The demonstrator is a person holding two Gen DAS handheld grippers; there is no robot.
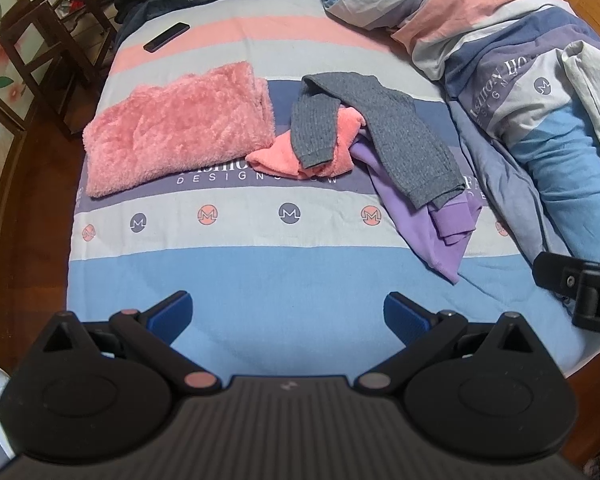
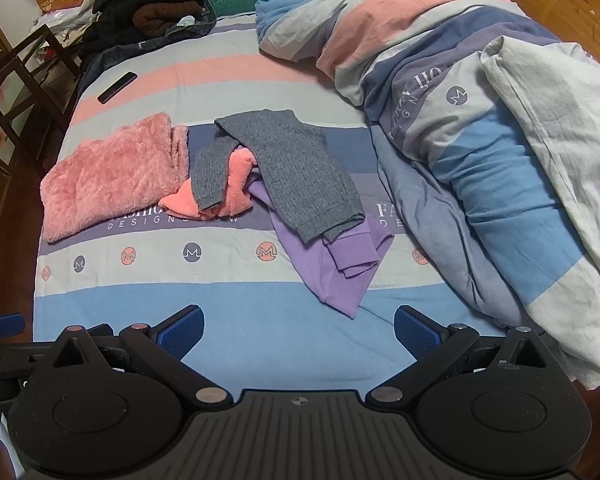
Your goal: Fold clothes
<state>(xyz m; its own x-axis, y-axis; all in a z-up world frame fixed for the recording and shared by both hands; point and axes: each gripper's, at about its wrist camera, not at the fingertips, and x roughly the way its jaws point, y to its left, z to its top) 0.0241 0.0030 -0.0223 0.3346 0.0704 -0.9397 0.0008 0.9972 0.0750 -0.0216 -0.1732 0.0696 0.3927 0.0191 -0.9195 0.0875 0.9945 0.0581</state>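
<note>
**Both grippers spread and empty before an overlapping heap of clothes**

Nearest the cameras, the left gripper (image 1: 288, 316) and the right gripper (image 2: 299, 330) hover over the bare light-blue band of the striped bedsheet (image 2: 228, 344), each with its blue pads wide apart and nothing between them. Beyond them, mid-bed, lies the unfolded heap: a gray knit garment (image 2: 296, 172) is draped over a coral fleece piece (image 2: 236, 192) and a purple garment (image 2: 332, 272), whose lower edge reaches closest to the grippers. Just left of the heap, touching the coral piece, sits a pink fluffy garment (image 2: 108, 180), apparently already folded. A bunched duvet (image 2: 480, 128) crowds the right side; a dark phone-like object (image 2: 117, 87) and a pile of dark clothes (image 2: 148, 12) lie at the far end.

Risks, judged from this layout: a pinch into the overlap probably catches two layers at once, so lifting one garment drags its neighbours. Pulling the coral piece could disturb the folded pink garment. Spreading a garment rightward may snag the duvet.
</note>
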